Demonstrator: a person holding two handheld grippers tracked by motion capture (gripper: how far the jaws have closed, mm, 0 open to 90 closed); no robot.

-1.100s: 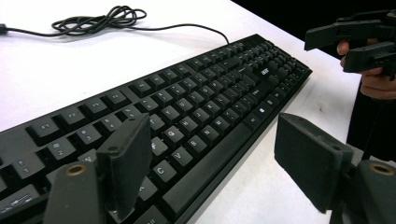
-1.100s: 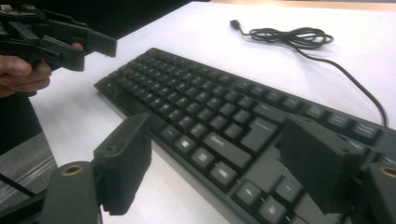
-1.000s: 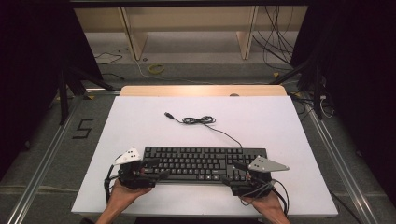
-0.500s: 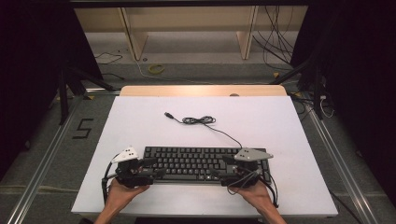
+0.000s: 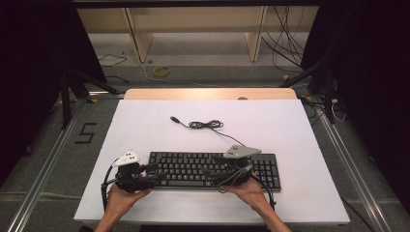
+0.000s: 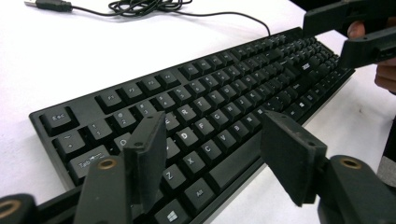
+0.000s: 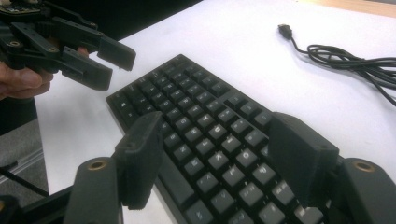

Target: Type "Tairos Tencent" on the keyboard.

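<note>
A black keyboard (image 5: 193, 166) lies near the front edge of the white table (image 5: 300, 125). Its cable (image 5: 205, 124) coils behind it and ends in a USB plug (image 5: 174, 119). My left gripper (image 5: 151, 175) hovers open over the keyboard's left end, and in the left gripper view (image 6: 215, 133) nothing sits between its jaws above the letter keys (image 6: 196, 116). My right gripper (image 5: 212, 172) is open over the middle of the keyboard and points left. In the right gripper view (image 7: 217, 133) its jaws straddle the keys (image 7: 205, 126), with the left gripper (image 7: 88, 53) facing it.
The table's near edge is just behind the person's hands (image 5: 123, 195). A wooden strip (image 5: 208, 94) runs along the far edge. Shelving legs (image 5: 135, 36) and loose cables (image 5: 290, 34) stand on the floor beyond. Rails (image 5: 43, 169) flank both sides.
My right gripper has moved left from the keyboard's right end to its middle. The left gripper has stayed at the left end.
</note>
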